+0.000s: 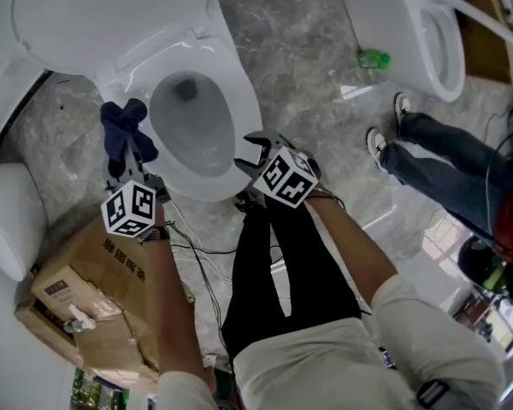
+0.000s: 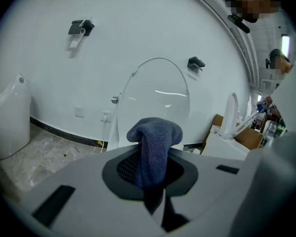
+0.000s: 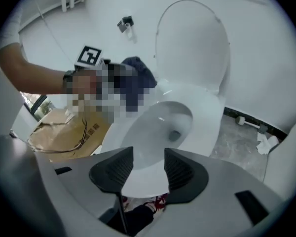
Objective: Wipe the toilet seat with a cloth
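Head view looks down on a cluttered floor: a crumpled cardboard box lies just left of the toilet, thin cables trail between it and the person's legs, and a second toilet stands well apart at upper right, near a bystander's legs.

The toilet seat is down with its lid raised behind it. Its long axis runs from the hinge straight toward the person, narrow front end nearest.

The left gripper is clamped on the dark blue cloth, which bunches above the jaws just beside the seat's left rim (whether it touches the seat cannot be told).

The right gripper hovers at the seat's front right edge, jaws partly apart with nothing between them; its own view shows only the bowl beyond.
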Tool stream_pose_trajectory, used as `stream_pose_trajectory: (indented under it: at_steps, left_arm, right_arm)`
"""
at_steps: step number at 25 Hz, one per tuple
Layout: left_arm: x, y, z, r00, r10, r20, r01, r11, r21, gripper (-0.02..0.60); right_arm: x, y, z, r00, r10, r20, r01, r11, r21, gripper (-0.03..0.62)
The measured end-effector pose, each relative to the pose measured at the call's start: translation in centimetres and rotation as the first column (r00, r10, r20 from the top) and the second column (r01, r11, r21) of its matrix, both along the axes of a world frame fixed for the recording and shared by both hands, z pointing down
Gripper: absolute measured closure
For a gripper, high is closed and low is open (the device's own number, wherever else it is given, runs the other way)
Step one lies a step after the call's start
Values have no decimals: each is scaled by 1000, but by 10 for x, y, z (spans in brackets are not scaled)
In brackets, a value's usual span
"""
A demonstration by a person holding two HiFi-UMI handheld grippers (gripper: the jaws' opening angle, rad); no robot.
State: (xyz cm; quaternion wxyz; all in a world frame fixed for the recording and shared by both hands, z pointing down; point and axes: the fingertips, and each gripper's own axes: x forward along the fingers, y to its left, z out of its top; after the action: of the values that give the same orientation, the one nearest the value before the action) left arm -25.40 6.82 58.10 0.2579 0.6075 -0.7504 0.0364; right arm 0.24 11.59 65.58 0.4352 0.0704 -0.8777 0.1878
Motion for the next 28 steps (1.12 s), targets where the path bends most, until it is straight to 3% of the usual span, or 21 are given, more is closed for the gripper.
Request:
stream_pose_trajectory:
  at_steps: [2,3,6,10,18,28]
  left_arm:
    - [-6,-15,7,1000,-7,-1,7,1000,3,546]
    - [-8,-21,10,1000,-10,-2,10,1000,2,546]
    - [-15,-39,21,1000,-18,-7,18,1000,-9,546]
    - [-19,-61,33,1000,-24,-11,24,999,-23,545]
    - [-17,-91,68,999,-27,-21,26,998,-63,545]
    - [5,-124,96,1000,-20,-12,20,999,-48,545]
  right_arm:
    - [-2,-23,-14,991,121,56,-122,992,15,479]
    - [-2,-35,-21,981,173,84,-175,984,17,504]
    - [-4,-67,-39,951,272,149,-278,960,20,536]
    - [-3,-106,-60,920,333,205,-348,937,40,553]
    - [-6,-151,-94,884,358,300,-384,923,29,554]
    - [15,-169,-92,877,350,331,-381,924,33,554]
